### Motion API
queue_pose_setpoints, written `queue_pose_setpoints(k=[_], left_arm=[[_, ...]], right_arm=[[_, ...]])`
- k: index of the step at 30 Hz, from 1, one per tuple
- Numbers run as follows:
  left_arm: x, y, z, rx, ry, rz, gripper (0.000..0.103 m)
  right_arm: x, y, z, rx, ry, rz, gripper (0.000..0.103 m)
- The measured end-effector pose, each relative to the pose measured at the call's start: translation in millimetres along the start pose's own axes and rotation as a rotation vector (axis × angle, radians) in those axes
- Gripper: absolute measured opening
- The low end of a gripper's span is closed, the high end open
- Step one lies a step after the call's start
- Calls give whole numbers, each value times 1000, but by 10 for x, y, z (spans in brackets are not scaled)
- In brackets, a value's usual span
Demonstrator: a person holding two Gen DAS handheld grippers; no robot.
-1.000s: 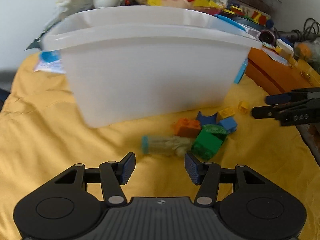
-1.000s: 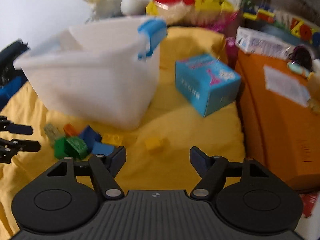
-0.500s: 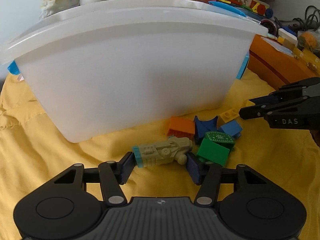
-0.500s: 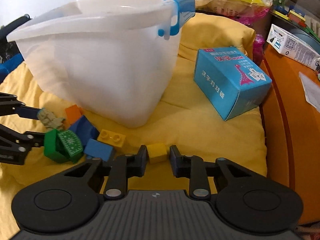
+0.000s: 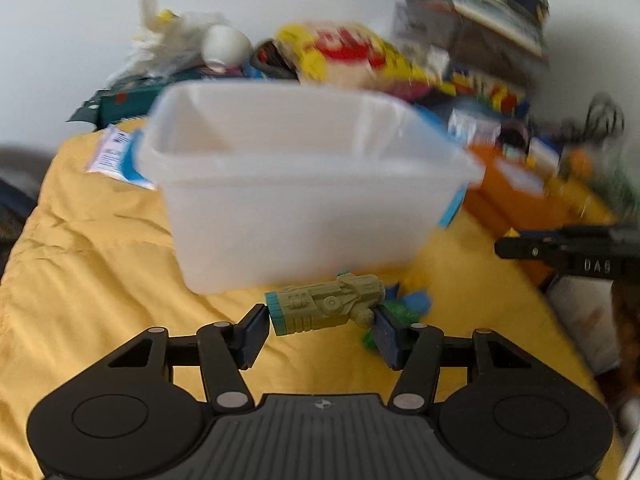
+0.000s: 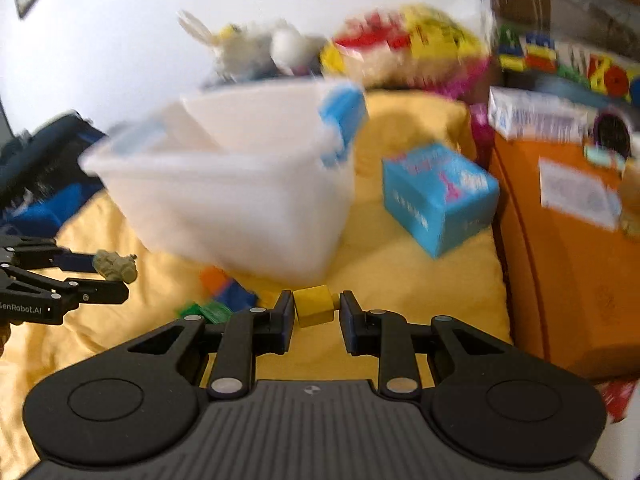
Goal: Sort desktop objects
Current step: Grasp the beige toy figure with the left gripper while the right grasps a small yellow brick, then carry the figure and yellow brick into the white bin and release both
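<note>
With the left hand-held gripper (image 5: 320, 330) pinching a toy blaster (image 5: 326, 308) and the right hand-held gripper (image 6: 314, 314) pinching a yellow block (image 6: 314, 305), neither is yet in the white bin (image 5: 304, 216), and loose bricks (image 6: 218, 300) remain near it.

Ahead of both sets of fingers the white bin (image 5: 304, 200) blocks the way, loose blocks (image 6: 224, 300) lie below between them, and a blue box (image 6: 438, 196) stands right of the right fingers.

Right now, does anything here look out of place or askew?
Mostly the blue box: it lies tilted on the yellow cloth, resting on an edge beside the white bin. A few loose bricks lie scattered at the bin's base. No visible spill or damage, though the pictures are blurred.
</note>
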State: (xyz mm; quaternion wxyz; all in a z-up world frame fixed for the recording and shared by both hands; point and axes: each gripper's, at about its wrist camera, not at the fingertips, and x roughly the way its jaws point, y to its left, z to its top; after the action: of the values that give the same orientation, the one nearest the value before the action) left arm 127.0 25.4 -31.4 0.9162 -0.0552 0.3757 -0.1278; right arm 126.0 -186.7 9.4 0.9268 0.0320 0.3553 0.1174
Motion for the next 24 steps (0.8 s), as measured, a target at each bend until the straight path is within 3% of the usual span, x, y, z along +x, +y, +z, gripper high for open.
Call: queue_pose_setpoints(k=[5, 8, 14, 20, 21, 22, 24], left_arm=[[-150, 47, 452, -12, -48, 0, 59], [-159, 84, 735, 7, -73, 36, 59], [5, 209, 1251, -10, -42, 53, 59], [274, 250, 1499, -8, 31, 85, 60], [300, 256, 1504, 1, 38, 108, 62], [325, 250, 1493, 13, 40, 141, 63], [320, 262, 1452, 16, 37, 172, 63]], right_arm=[[-240, 179, 465, -20, -89, 74, 28], [-211, 281, 797, -30, -105, 86, 28], [125, 395, 1342, -38, -12, 95, 28], [508, 462, 1559, -41, 109, 86, 29], [532, 482, 1563, -40, 120, 75, 41], [579, 491, 1570, -47, 129, 53, 62], [616, 499, 1568, -77, 112, 4, 70]])
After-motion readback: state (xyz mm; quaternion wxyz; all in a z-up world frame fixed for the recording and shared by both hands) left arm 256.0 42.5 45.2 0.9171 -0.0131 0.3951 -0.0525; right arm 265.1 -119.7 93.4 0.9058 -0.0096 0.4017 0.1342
